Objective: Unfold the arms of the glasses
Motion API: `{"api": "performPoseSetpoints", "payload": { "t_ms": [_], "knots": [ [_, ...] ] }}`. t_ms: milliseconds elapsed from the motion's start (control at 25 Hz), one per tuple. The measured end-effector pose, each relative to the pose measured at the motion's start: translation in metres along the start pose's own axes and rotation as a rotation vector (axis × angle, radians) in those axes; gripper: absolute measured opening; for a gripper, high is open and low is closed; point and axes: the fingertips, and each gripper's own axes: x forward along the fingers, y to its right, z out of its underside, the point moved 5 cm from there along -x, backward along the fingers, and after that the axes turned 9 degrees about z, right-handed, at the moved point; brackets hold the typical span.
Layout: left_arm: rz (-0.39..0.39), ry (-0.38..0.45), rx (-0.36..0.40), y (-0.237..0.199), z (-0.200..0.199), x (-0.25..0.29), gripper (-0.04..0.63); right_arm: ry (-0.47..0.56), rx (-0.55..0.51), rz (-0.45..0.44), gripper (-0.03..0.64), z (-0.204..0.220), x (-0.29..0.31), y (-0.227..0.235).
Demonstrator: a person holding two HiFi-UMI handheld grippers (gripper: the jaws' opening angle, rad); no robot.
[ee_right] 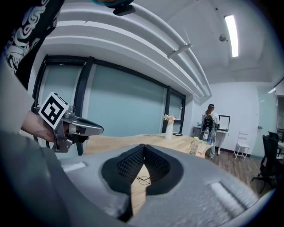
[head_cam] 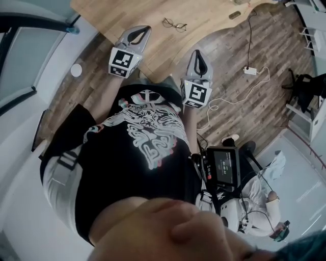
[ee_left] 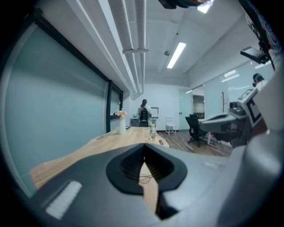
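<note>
A pair of thin wire-framed glasses [head_cam: 174, 24] lies on the light wooden table [head_cam: 117, 15], ahead of both grippers. My left gripper [head_cam: 145, 29] is held in the air over the table's near edge, left of and short of the glasses, jaws closed tip to tip on nothing. My right gripper [head_cam: 196, 52] hovers further back over the floor, also shut and empty. The left gripper view shows the glasses [ee_left: 145, 178] small through the gap below the left gripper's tips [ee_left: 143, 148]. The right gripper view shows the glasses [ee_right: 143, 179] the same way below the right gripper's tips [ee_right: 143, 147]. The arms' position is too small to tell.
A white vase with flowers [ee_left: 121, 125] and a clear bottle [ee_left: 152, 132] stand far down the table. A person [ee_right: 208, 119] stands at a desk at the back. A power strip with cable [head_cam: 249, 70] lies on the wood floor. Another person [head_cam: 260, 199] is at lower right.
</note>
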Motion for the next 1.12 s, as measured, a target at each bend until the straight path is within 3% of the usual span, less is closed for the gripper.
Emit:
{"api": "performPoseSetpoints", "payload": {
  "t_ms": [480, 1120],
  "knots": [
    [0.021, -0.023, 0.036, -0.03, -0.016, 0.031, -0.011, 0.004, -0.028, -0.03, 0.0, -0.01, 0.054, 0.002],
    [0.01, -0.102, -0.004, -0.06, 0.01, 0.086, -0.011, -0.073, -0.039, -0.109, 0.002, 0.017, 0.123, 0.017]
  ]
}}
